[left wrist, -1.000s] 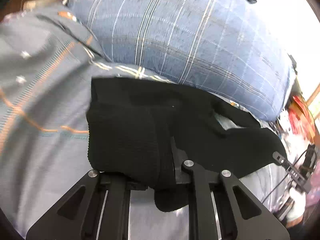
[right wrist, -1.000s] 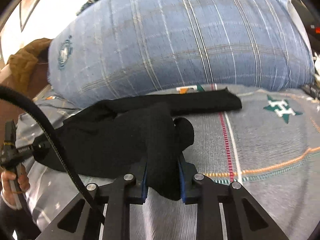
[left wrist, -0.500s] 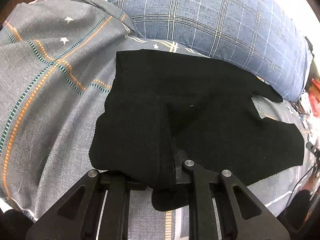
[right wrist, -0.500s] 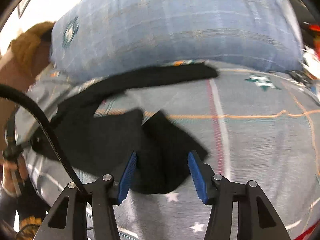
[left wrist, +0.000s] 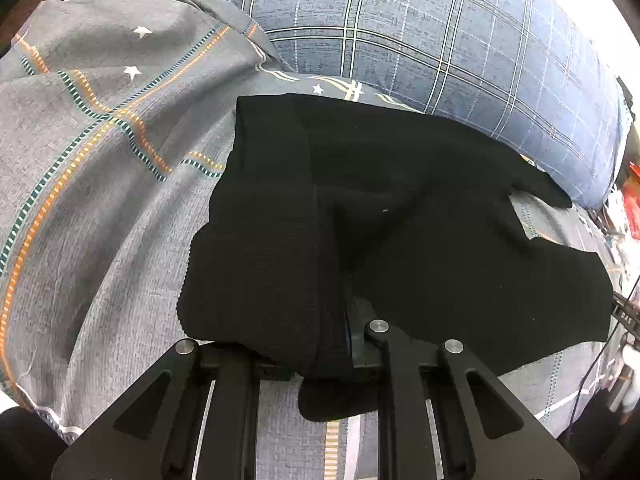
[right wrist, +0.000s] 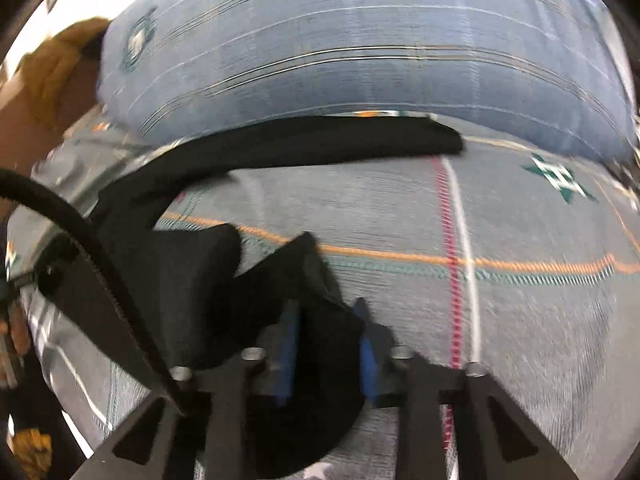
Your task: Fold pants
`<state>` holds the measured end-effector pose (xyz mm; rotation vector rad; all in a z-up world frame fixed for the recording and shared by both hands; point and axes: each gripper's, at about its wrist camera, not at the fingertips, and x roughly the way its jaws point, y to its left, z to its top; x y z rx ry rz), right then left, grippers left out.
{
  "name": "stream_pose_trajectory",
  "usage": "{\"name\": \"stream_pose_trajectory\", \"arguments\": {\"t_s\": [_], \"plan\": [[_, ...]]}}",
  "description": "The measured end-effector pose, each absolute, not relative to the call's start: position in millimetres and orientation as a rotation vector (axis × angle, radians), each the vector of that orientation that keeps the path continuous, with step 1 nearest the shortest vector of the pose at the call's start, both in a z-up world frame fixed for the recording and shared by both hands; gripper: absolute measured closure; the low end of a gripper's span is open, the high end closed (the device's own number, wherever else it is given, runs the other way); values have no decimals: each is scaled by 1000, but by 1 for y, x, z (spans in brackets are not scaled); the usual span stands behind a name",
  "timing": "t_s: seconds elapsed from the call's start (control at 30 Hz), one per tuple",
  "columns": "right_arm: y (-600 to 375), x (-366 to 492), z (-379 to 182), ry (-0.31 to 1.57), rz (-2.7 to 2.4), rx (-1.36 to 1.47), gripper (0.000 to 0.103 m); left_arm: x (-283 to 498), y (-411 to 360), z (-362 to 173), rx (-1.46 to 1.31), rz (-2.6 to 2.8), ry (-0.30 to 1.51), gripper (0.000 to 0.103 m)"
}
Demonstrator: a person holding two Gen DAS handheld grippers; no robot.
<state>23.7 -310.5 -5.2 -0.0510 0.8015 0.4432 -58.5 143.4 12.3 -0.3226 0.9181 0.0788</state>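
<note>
Black pants lie spread on the grey patterned bedsheet, one leg reaching toward the pillow. My left gripper is shut on a thick fold of the waist end, and the cloth drapes over and hides its left finger. In the blurred right wrist view, the pants lie to the left, with a long leg stretched along the pillow's foot. My right gripper has its jaws closing tight on a bunched edge of the pants, with black cloth between the blue pads.
A large blue plaid pillow lies across the far side of the bed. A black cable crosses the left of the right wrist view. Brown fabric sits at the far left. Clutter stands off the bed's right edge.
My right gripper let go of the pants, opened wide over them, then closed again on a bunched edge. The left gripper lowered the waist end onto the sheet and has held still since.
</note>
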Motion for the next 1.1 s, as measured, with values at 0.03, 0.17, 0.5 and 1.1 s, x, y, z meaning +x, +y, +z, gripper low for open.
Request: {"name": "stream_pose_trajectory", "arguments": {"t_s": [0.03, 0.17, 0.5, 1.1], "plan": [[-309, 22, -3, 811, 455, -56, 93, -60, 144, 13, -334, 73, 917, 88], [-332, 1, 14, 764, 367, -28, 93, -68, 145, 14, -361, 53, 912, 88], [-377, -3, 1, 916, 87, 50, 61, -83, 157, 13, -412, 73, 929, 73], [-268, 39, 53, 740, 515, -112, 59, -90, 170, 67, -183, 113, 859, 70]]}}
